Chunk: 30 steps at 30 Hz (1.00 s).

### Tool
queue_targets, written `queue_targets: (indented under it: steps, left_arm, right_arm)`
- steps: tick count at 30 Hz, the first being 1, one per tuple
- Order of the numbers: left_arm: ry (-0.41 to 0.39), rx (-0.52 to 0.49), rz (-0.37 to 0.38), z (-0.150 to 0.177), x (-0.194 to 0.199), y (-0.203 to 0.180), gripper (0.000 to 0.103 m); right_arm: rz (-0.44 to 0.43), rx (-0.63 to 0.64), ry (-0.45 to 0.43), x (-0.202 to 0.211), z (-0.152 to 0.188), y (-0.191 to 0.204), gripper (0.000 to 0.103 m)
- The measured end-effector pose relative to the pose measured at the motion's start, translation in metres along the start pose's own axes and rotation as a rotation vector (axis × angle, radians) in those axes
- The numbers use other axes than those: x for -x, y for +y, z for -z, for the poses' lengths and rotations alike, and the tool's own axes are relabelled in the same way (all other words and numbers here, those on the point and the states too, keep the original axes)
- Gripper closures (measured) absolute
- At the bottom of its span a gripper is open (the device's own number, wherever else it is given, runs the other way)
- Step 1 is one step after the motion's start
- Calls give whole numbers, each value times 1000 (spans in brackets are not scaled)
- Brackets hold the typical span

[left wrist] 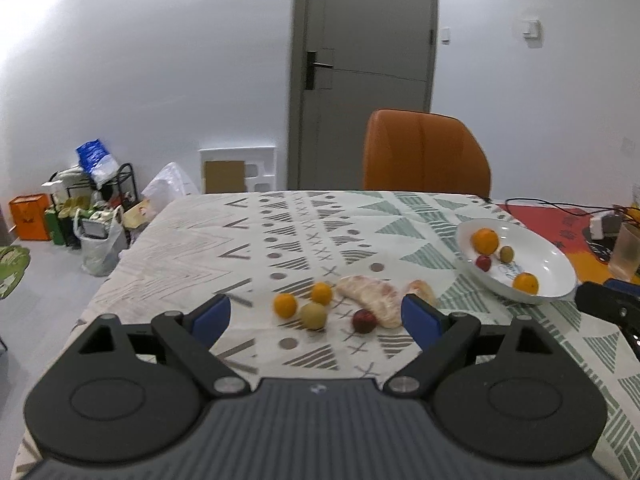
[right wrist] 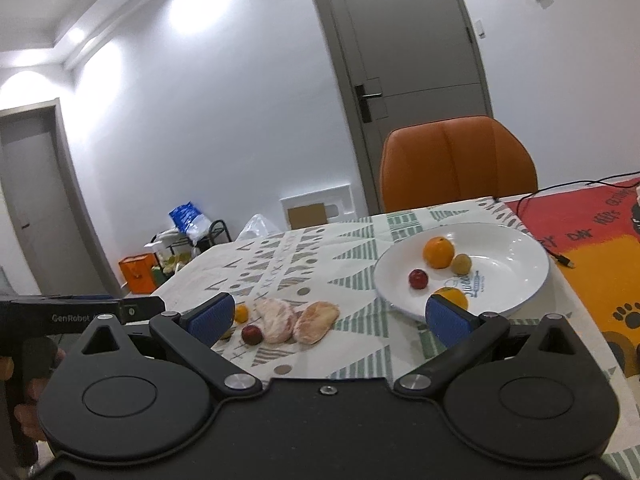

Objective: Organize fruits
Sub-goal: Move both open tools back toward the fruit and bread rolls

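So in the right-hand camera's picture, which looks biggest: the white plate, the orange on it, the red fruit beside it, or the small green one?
Largest to smallest, as seen in the right wrist view:
1. White round ceramic plate
2. Round orange fruit
3. Small red round fruit and small greenish-brown round fruit: these look alike, so no ranking.

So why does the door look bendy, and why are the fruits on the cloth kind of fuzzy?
In the right wrist view the fisheye lens curves the door and ceiling lights glare off the wall; in the left wrist view the loose oranges and pomelo segment are smeared, probably motion blur, while the white bowl looks a little sharper.
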<state>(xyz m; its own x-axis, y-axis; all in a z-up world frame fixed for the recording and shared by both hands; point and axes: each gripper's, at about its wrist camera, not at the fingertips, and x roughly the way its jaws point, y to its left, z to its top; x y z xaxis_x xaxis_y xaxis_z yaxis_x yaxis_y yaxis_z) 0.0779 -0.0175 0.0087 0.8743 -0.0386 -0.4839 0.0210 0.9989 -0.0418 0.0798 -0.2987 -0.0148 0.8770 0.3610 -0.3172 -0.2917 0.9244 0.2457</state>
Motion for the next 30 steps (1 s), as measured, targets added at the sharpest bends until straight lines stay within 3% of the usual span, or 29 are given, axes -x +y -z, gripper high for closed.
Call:
queue_targets:
  steps: [11, 30]
  left_arm:
    - [8, 51, -45, 7, 4, 33, 12]
    - [14, 65, 4, 8, -23, 36, 15]
  right_arm:
    - [-39, 18, 52, -16, 9, 15, 0]
    - [-52, 69, 120, -50, 11, 19, 0]
